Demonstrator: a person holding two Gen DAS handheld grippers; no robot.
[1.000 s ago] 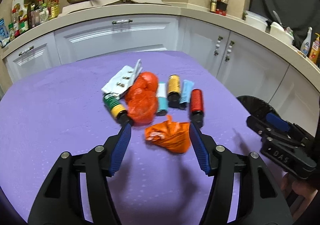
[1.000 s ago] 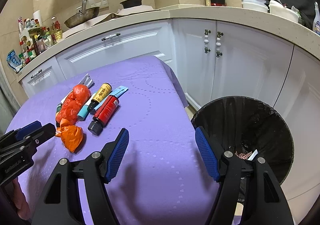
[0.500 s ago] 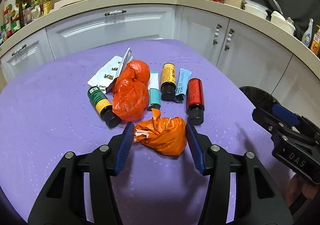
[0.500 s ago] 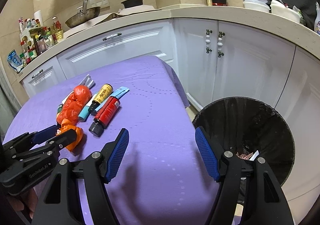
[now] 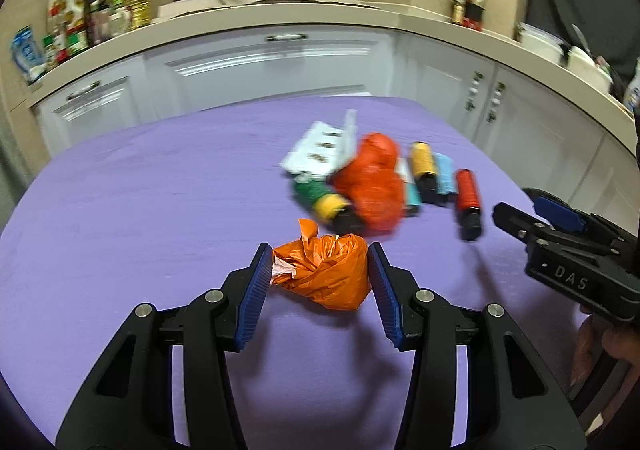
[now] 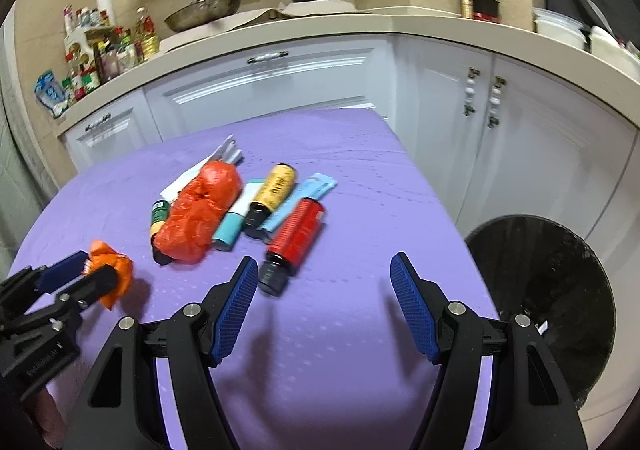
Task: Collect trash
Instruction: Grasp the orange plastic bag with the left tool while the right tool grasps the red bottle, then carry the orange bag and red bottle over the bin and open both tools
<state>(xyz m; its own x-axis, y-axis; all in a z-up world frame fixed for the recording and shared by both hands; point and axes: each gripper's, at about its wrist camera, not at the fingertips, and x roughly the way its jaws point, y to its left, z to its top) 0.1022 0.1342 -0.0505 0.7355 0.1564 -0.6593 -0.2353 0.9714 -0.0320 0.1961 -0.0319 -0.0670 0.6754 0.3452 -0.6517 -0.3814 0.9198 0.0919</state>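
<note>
My left gripper [image 5: 318, 270] is shut on a crumpled orange bag [image 5: 326, 274] and holds it a little above the purple table [image 5: 140, 209]; it also shows in the right wrist view [image 6: 114, 274]. The other trash lies in a heap: a red bag [image 6: 200, 213], a red bottle [image 6: 294, 238], a yellow bottle [image 6: 272, 189], a green-yellow bottle [image 6: 159, 215], a teal tube [image 6: 232, 230], a light blue packet [image 6: 304, 197] and a white wrapper [image 5: 316, 153]. My right gripper [image 6: 324, 290] is open and empty, just right of the red bottle.
A black trash bin [image 6: 548, 298] stands on the floor off the table's right edge. White cabinets [image 6: 280, 89] and a cluttered counter [image 5: 280, 15] run behind the table. My right gripper shows at the right of the left wrist view [image 5: 560, 242].
My left gripper closed on the orange bag and lifted it to the left, away from the heap. My right gripper swung left from the bin toward the red bottle.
</note>
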